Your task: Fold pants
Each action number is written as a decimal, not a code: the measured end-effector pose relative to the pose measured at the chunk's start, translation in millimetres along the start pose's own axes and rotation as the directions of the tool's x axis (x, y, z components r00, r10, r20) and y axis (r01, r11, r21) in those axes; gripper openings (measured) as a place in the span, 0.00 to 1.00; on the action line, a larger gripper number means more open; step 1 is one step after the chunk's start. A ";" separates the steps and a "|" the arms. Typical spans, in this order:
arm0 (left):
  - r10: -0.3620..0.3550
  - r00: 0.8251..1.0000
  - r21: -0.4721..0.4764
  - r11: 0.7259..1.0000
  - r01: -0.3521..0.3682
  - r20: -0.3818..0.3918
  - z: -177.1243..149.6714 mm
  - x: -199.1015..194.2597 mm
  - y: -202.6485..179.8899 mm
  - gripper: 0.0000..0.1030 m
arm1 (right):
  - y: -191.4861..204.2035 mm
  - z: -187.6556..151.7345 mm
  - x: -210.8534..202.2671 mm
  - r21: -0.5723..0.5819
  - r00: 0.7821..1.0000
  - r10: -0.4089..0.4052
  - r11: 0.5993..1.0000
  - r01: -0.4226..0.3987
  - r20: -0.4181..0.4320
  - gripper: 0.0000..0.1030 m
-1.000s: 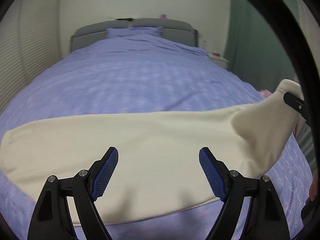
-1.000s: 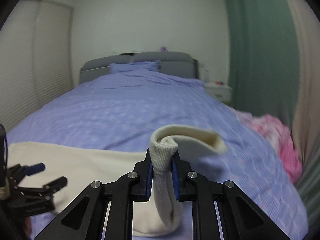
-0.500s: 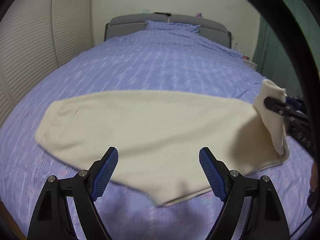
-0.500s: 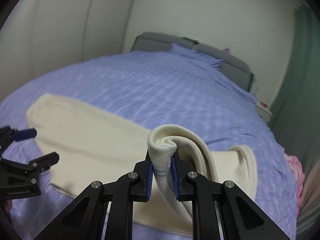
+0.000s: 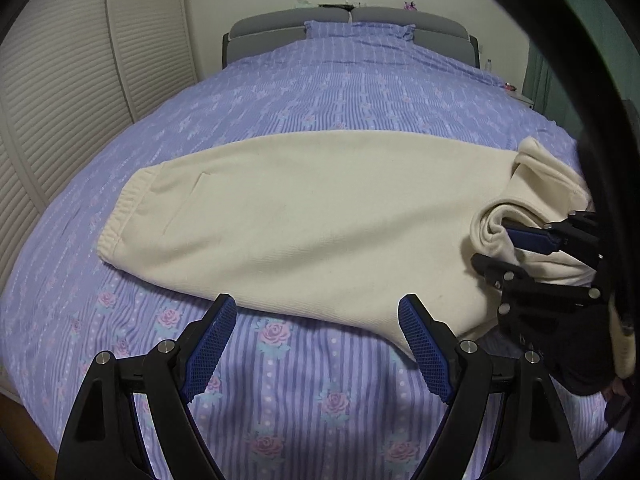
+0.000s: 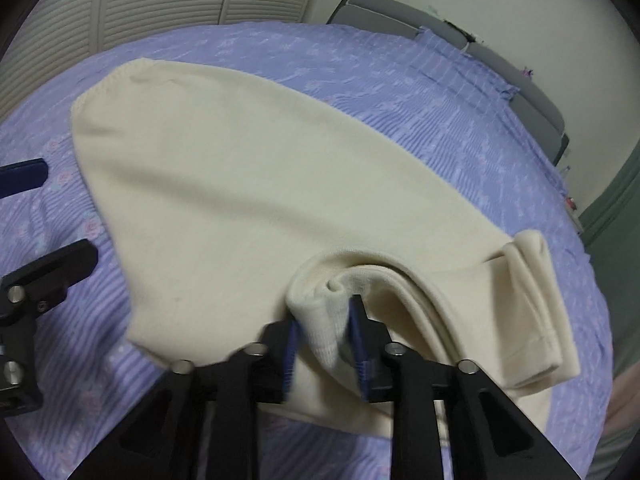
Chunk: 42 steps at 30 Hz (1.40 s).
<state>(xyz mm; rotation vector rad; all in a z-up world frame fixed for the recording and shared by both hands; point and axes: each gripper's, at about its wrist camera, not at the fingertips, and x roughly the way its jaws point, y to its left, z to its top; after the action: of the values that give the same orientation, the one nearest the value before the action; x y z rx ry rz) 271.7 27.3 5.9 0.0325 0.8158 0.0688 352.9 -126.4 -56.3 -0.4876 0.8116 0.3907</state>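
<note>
Cream pants (image 5: 312, 216) lie flat across the purple bed, with the waistband (image 5: 120, 216) at the left. The leg end is folded back over itself at the right. Its ribbed cuff (image 6: 320, 320) stands between the pads of my right gripper (image 6: 324, 312), whose jaws are opening and now sit loosely around it. In the left wrist view the right gripper (image 5: 494, 246) rests low on the folded cloth. My left gripper (image 5: 317, 302) is open and holds nothing. It hovers over the bedspread just short of the pants' near edge, and it also shows in the right wrist view (image 6: 56, 212).
The floral purple bedspread (image 5: 360, 92) covers the bed up to a pillow and a grey headboard (image 5: 348, 20). Louvred doors (image 5: 60, 100) line the left side. A green curtain (image 6: 616, 200) hangs at the right. The bed's near left corner drops to a wooden floor (image 5: 16, 408).
My right gripper carried the cuff leftward and down onto the pants, making a fold, and its jaws have widened. My left gripper drew back off the cloth toward the bed's near edge.
</note>
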 end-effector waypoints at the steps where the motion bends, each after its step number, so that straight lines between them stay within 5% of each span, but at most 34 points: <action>1: -0.002 1.000 -0.006 1.000 0.002 0.013 0.5 -2.7 1.1 0.81 | -0.4 0.6 -6.3 0.013 1.000 0.011 1.000 -0.012 0.020 0.38; 5: -0.022 0.998 -0.016 1.000 0.023 0.062 5.2 -16.9 0.3 0.84 | -18.5 -3.9 -53.8 0.090 0.986 -0.001 0.996 -0.014 0.167 0.55; 7: -0.061 0.995 -0.012 0.998 0.062 0.074 9.7 -18.8 0.1 0.84 | -39.8 -8.2 -76.0 0.160 0.972 -0.071 0.987 0.035 0.226 0.69; 9: -0.118 0.990 -0.012 0.993 0.119 0.073 15.3 -17.7 -5.0 0.85 | -61.6 -10.5 -84.7 0.203 0.962 -0.134 0.975 0.086 0.240 0.72; 12: -0.205 0.977 -0.011 0.979 0.206 0.058 22.4 -10.8 -16.7 0.85 | -103.5 -14.6 -84.0 0.288 0.960 -0.218 0.944 0.161 0.178 0.72; 21: -0.320 0.948 0.090 0.944 0.318 0.004 40.3 24.1 -57.8 0.85 | -169.0 -32.5 -56.1 0.463 0.984 -0.168 0.878 0.121 0.060 0.72; 33: -0.429 0.895 -0.030 0.903 0.429 -0.124 58.8 80.3 -69.5 0.80 | -161.4 -19.7 -15.2 0.370 0.998 -0.065 0.927 0.066 -0.015 0.72; 36: -0.414 0.900 -0.023 0.909 0.415 -0.134 56.1 85.7 -72.2 0.65 | -157.6 -19.6 -4.2 0.362 0.998 -0.041 0.931 0.053 -0.043 0.71; 37: -0.408 0.903 -0.010 0.912 0.411 -0.135 55.4 85.5 -73.8 0.49 | -156.1 -19.5 -1.7 0.360 0.998 -0.035 0.931 0.052 -0.053 0.63; 38: -0.414 0.899 0.007 0.908 0.419 -0.144 54.5 85.3 -75.1 0.39 | -154.3 -19.6 2.4 0.358 0.997 -0.021 0.933 0.046 -0.074 0.37; 39: -0.444 0.881 0.011 0.892 0.452 -0.165 53.5 85.5 -76.2 0.22 | -154.2 -19.3 5.1 0.365 0.996 -0.009 0.930 0.043 -0.093 0.23; 40: -0.458 0.872 0.004 0.885 0.466 -0.172 52.9 84.5 -75.8 0.18 | -155.5 -18.5 6.2 0.386 0.995 0.001 0.922 0.039 -0.103 0.19; 42: -0.448 0.884 0.025 0.890 0.455 -0.135 51.2 73.8 -74.3 0.14 | -163.6 -11.9 -3.4 0.453 0.999 0.039 0.891 -0.018 -0.037 0.18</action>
<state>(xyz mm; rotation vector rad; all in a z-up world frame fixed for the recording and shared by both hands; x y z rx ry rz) 363.1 -41.4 -16.8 -0.1113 0.9344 -0.3995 426.7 -267.7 -18.0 -0.0467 0.9223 0.2053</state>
